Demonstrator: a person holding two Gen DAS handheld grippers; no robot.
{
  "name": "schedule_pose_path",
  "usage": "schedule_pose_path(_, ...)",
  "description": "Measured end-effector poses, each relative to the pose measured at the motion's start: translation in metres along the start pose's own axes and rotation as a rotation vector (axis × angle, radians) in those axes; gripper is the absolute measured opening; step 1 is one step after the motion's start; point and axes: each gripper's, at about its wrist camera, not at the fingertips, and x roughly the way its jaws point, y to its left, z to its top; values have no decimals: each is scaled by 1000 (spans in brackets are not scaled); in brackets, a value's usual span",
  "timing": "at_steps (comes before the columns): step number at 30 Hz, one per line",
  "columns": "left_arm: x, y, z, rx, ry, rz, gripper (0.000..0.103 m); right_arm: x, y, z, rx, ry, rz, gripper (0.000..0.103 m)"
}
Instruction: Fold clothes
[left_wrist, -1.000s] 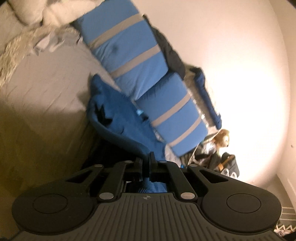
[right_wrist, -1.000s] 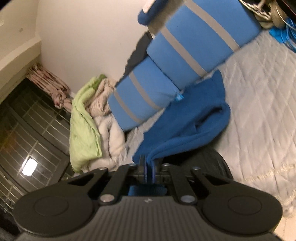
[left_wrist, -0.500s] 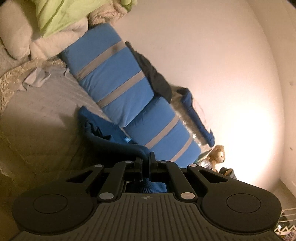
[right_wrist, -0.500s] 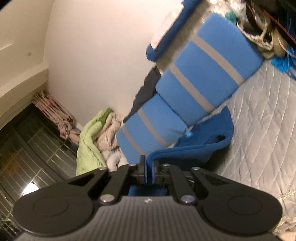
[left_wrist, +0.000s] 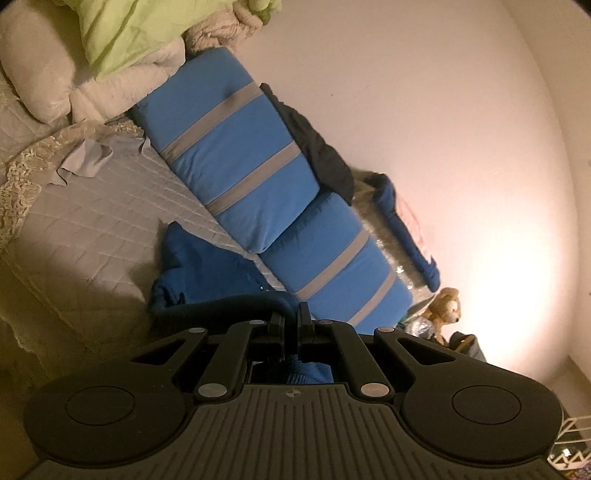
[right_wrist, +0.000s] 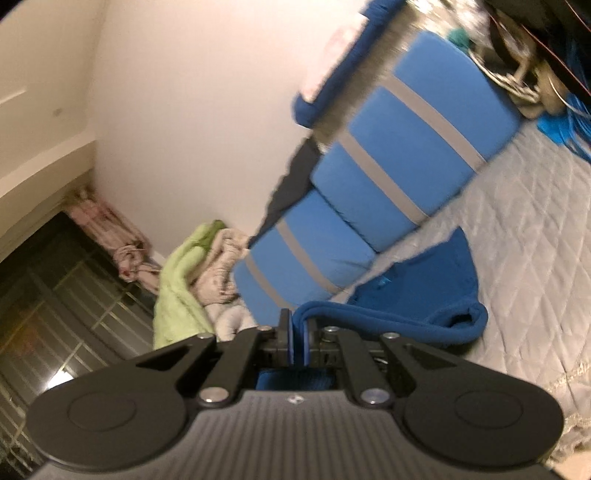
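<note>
Left wrist view: left gripper (left_wrist: 291, 325) jaws clamped on blue garment (left_wrist: 207, 266) edge; right gripper (right_wrist: 295, 343) likewise. Garment half-lifted off bed (left_wrist: 92, 221), bunched, fold unfinished.

Two blue cushions with grey stripes (left_wrist: 240, 155) lean against the pale wall (left_wrist: 424, 92), running from 11 o'clock to 4 o'clock across the quilted bed (left_wrist: 103, 221). A green blanket (left_wrist: 129, 33) is heaped at 11 o'clock, a dark garment (left_wrist: 317, 155) is draped behind the cushions, and a teddy bear (left_wrist: 445, 306) sits at 4 o'clock.
</note>
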Motion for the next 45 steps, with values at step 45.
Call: schedule_pose_path(45,217,13,103,89,188,201,5,181,-59,90,-77,113,-359,5)
